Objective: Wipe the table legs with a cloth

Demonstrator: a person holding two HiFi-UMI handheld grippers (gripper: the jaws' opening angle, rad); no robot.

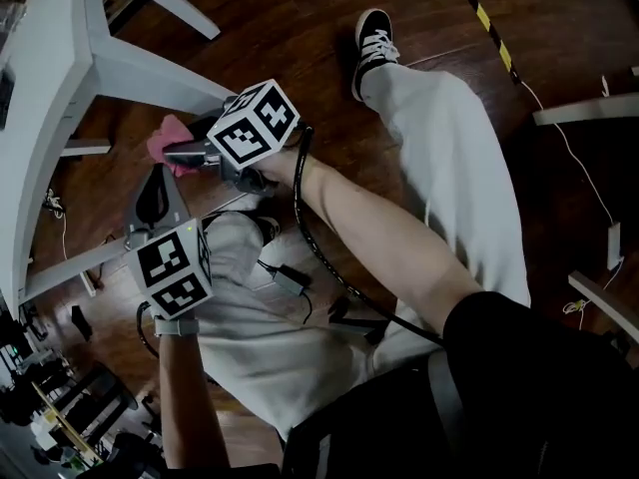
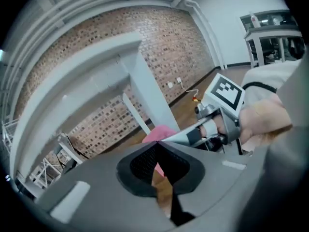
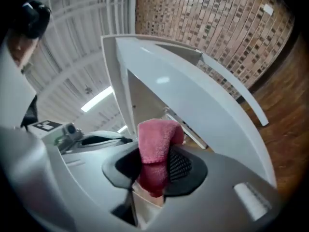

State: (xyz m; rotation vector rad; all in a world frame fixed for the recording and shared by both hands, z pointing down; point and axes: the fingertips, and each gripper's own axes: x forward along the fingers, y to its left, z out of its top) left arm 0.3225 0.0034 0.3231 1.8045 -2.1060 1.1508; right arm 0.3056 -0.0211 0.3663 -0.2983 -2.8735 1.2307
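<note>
A white table (image 1: 60, 78) stands at the left, and its slanted leg (image 1: 160, 76) runs down toward the floor. My right gripper (image 1: 178, 154) is shut on a pink cloth (image 1: 168, 138) that sits just below that leg, close to it; I cannot tell if it touches. In the right gripper view the cloth (image 3: 154, 146) bulges out of the jaws, with the leg (image 3: 193, 100) right behind. My left gripper (image 1: 155, 196) hovers beside it, shut with nothing held. The left gripper view shows the cloth (image 2: 163, 131) and the leg (image 2: 145, 88) just ahead.
The person crouches on a dark wooden floor; a white-trousered leg and black sneaker (image 1: 372, 36) stretch out to the right. A black cable (image 1: 319, 257) trails from the right gripper. Yellow-black tape (image 1: 479, 13) and white furniture parts (image 1: 584, 113) lie at the right.
</note>
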